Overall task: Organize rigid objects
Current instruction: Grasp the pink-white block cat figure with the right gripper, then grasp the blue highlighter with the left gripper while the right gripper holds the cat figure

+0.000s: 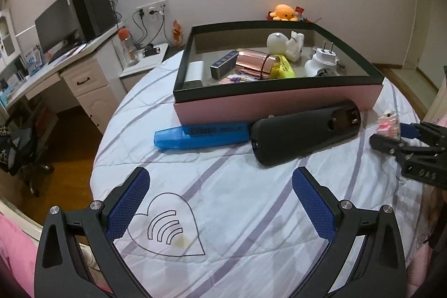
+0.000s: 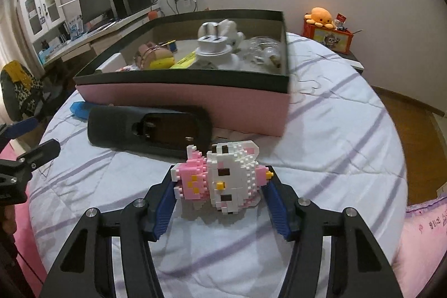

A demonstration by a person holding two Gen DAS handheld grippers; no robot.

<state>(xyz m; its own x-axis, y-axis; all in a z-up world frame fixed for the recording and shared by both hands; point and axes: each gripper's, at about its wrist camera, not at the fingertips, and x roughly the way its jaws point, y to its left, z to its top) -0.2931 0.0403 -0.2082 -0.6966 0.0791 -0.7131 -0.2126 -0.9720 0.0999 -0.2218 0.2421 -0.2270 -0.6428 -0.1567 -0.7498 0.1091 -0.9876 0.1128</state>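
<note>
A: From the left wrist view, the left gripper [image 1: 220, 203] stands released, nothing between its fingers. Ahead of them lie the black case [image 1: 304, 136] and blue highlighter [image 1: 195, 134], long axes running crosswise, against the pink box [image 1: 279, 105]. The block figure [image 1: 388, 124] sits far right, at the right gripper [image 1: 391, 137].

B: The right wrist view shows more: the right gripper [image 2: 219, 198] brackets the block figure [image 2: 223, 180] on the bed [image 2: 335, 144], pads at its flanks, seemingly grasping it. The box lies straight ahead of it, so the right hand is nearer.
</note>
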